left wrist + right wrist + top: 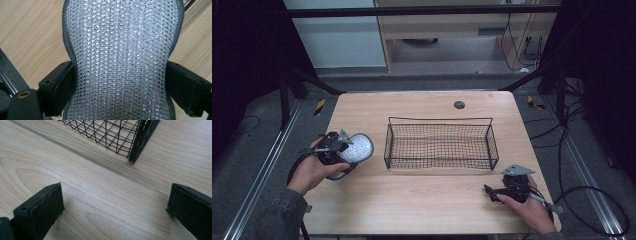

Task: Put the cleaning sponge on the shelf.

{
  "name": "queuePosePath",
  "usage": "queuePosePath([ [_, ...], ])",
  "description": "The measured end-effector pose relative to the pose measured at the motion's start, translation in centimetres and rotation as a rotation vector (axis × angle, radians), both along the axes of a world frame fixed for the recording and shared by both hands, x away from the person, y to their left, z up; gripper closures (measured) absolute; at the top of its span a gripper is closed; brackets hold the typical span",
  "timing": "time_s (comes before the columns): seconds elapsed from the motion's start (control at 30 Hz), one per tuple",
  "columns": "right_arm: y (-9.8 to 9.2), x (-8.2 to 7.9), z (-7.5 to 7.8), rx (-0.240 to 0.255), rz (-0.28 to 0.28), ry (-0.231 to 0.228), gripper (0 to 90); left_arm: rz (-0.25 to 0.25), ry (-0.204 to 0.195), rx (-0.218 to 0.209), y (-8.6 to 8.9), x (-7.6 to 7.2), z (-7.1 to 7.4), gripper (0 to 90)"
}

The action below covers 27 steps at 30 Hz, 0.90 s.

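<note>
A silvery, mesh-covered oval pad (358,147) with a dark grey rim is held above the left side of the wooden table (412,205). My left gripper (346,150) is shut on it. In the left gripper view the pad (122,50) is squeezed to a waist between the two black pads (62,82) of my left gripper (120,85). A black wire basket (439,120) stands at the table's middle, with nothing seen inside. My right gripper (490,192) rests low near the front right corner, open, with bare wood between its jaws (115,205). The basket's near corner (133,142) lies just ahead of it.
A small dark round cap (459,104) sits in the tabletop behind the basket. Black cables (592,200) loop on the floor to the right of the table. Metal rails run along the floor on both sides.
</note>
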State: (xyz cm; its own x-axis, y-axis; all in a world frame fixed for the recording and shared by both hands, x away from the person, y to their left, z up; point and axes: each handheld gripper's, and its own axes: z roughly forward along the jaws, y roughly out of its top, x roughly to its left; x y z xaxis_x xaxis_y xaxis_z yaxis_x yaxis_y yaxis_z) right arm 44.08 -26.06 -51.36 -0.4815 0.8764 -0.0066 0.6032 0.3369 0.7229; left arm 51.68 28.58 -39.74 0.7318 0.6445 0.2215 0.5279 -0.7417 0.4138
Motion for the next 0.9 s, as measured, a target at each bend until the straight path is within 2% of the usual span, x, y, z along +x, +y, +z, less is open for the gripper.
queuePosePath([
  [0.1,0.0,0.0,0.0,0.000,0.000,0.000,0.5,-0.025,-0.012,0.015,-0.4,0.0,1.2,13.2],
  [0.2,0.0,0.0,0.0,0.000,0.000,0.000,0.5,-0.029,-0.019,0.016,-0.5,0.1,1.7,13.6],
  [0.4,0.0,0.0,0.0,0.000,0.000,0.000,0.5,-0.055,-0.053,0.028,-1.2,0.4,3.5,14.2],
  [0.63,0.0,0.0,0.0,-0.001,0.000,0.000,0.5,-0.068,-0.080,0.030,-2.1,0.6,4.7,14.3],
  [0.87,0.0,0.0,0.0,0.000,0.001,0.000,0.5,-0.104,-0.098,0.048,-3.3,0.9,6.0,14.3],
  [0.9,0.0,0.0,0.0,-0.001,0.000,0.000,0.5,-0.110,-0.111,0.054,-3.8,1.1,6.5,14.3],
])
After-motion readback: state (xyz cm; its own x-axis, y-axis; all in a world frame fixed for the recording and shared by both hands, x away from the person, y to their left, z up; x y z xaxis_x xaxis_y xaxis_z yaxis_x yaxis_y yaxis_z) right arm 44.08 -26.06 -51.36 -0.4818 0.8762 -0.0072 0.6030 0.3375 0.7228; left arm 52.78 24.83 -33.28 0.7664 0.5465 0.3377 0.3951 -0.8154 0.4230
